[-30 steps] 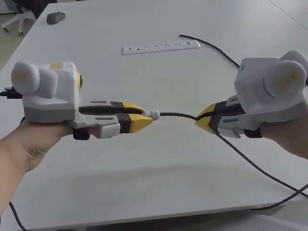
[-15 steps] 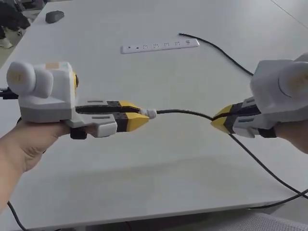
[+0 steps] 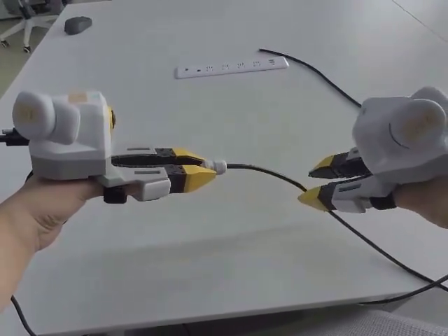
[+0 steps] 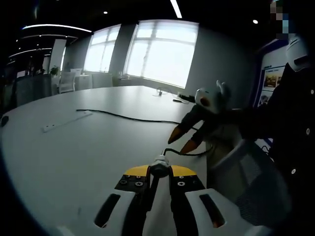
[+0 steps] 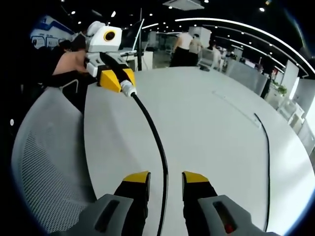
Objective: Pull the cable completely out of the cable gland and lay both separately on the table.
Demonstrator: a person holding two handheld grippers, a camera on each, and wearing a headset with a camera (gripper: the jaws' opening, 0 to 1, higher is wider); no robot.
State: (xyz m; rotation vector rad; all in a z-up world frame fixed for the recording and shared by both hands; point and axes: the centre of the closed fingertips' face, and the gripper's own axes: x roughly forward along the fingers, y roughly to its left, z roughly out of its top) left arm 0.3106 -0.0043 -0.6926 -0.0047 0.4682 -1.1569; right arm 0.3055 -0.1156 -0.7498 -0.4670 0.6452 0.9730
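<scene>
Yellow-tipped left gripper is clenched on the white gland, up above the table. The black cable runs right between the right gripper jaws, which are spread and not gripping. I'd clamp near the gland, hold it steady and pull straight. The power strip sits well back, so nothing's in the way.

Over a white table, the left gripper pinches a white cable gland. A black cable runs from it, passing between the parted yellow-tipped jaws of the right gripper. A power strip lies beyond.
</scene>
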